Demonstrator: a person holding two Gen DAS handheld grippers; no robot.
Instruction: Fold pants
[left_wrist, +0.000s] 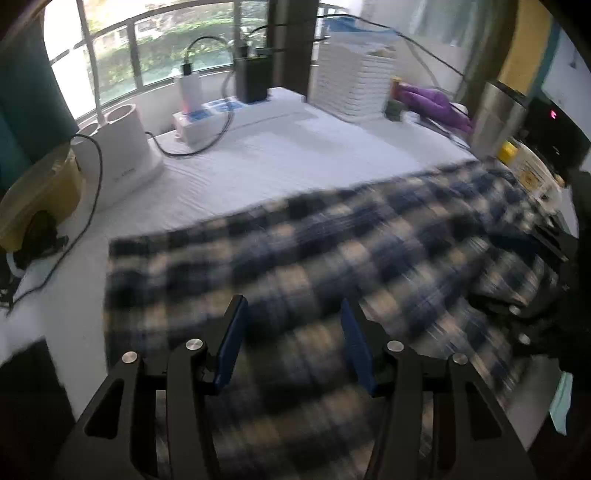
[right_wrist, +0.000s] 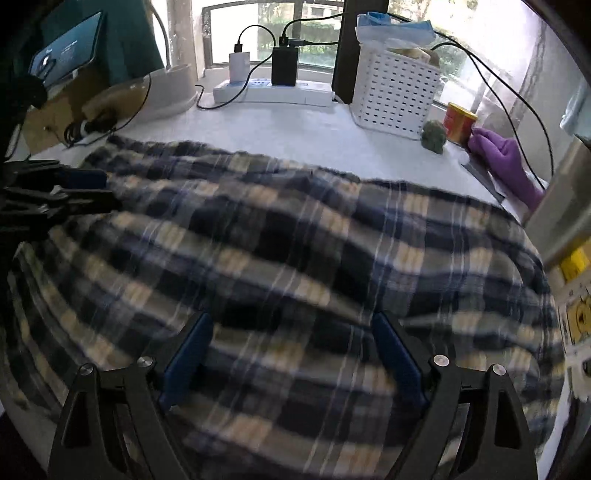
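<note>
The pants (left_wrist: 314, 258), plaid, are spread across the white-covered surface (left_wrist: 280, 155), their long axis running side to side in front of both grippers. At the left, the left gripper (left_wrist: 293, 328) is held over the cloth near its left end, its blue pads standing apart with only fabric seen beneath the gap; nothing is pinched. Further right, the right gripper (right_wrist: 291, 347) is poised over the wider, bunched part, its pads set wider apart and likewise empty. In the right wrist view the left gripper is seen at the cloth's far left edge, so each end is judged nearest to its own hand.
</note>
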